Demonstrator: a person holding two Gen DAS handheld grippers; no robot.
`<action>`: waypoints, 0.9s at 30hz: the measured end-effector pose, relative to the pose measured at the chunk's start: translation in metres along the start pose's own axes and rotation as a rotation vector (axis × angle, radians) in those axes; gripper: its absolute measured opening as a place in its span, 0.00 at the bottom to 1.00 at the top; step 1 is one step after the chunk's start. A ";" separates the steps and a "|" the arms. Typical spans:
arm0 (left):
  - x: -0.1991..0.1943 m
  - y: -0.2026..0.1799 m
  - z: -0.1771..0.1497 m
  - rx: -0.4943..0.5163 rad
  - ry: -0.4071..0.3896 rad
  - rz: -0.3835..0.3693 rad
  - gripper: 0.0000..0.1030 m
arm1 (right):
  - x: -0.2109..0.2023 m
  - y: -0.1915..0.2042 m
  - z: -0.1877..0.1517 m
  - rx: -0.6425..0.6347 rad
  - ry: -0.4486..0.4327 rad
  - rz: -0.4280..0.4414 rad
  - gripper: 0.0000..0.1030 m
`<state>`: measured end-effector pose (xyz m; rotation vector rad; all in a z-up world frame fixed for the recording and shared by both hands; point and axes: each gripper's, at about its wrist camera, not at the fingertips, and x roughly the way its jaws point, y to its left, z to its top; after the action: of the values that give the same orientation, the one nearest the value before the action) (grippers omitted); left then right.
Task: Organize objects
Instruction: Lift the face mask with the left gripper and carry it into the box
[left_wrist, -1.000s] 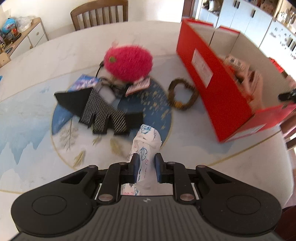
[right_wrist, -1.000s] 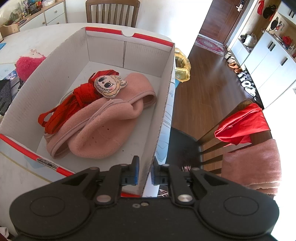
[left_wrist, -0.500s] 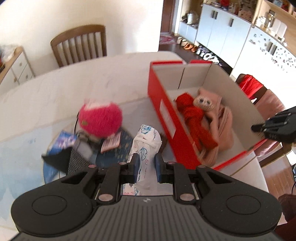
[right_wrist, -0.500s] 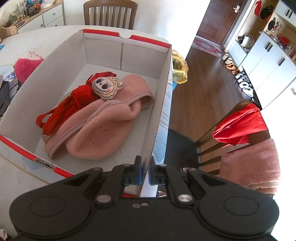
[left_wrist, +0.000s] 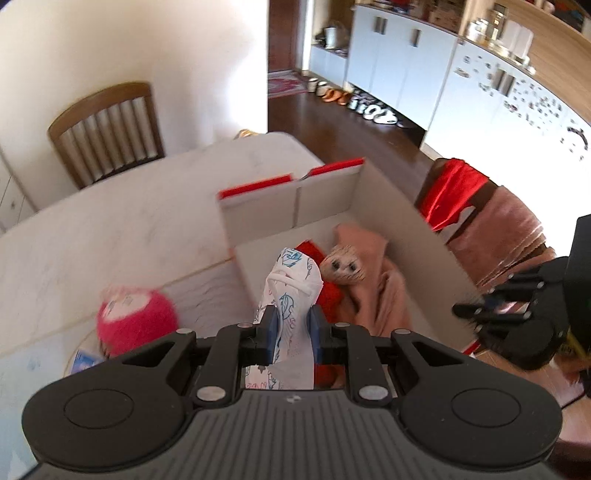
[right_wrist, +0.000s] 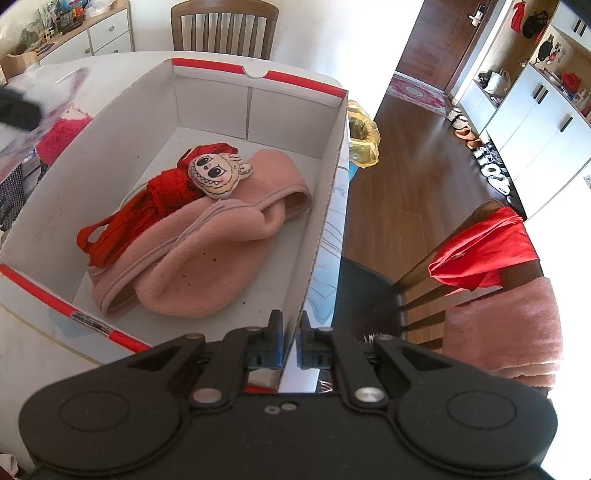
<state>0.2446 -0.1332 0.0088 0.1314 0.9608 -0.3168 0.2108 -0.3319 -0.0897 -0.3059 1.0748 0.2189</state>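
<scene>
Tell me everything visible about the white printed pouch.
The white printed pouch looks like soft fabric, white with blue and pink cartoon prints, and a white drawstring cinches its upper part. It stands roughly upright, clamped between the blue pads of the left tool, and hangs above the open red box. Only those pads touch it.

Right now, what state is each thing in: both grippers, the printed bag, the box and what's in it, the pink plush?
Left gripper: shut on printed bag.
Printed bag: held up over the box.
Right gripper: shut on the box wall.
Box: open, no lid on.
Pink hat: lying in the box.
Red doll: lying in the box, on the hat.
Pink plush: on the table, outside the box.
</scene>
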 end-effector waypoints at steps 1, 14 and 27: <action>0.003 -0.005 0.005 0.010 -0.004 -0.004 0.17 | 0.000 0.000 0.000 0.001 0.000 0.001 0.06; 0.069 -0.051 0.034 0.034 0.067 -0.038 0.17 | 0.002 -0.003 -0.001 0.001 0.002 0.013 0.06; 0.119 -0.060 0.016 0.064 0.184 -0.025 0.17 | 0.004 -0.002 -0.001 -0.001 0.003 0.016 0.06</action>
<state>0.3006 -0.2186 -0.0781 0.2099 1.1352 -0.3633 0.2125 -0.3345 -0.0935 -0.2987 1.0804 0.2333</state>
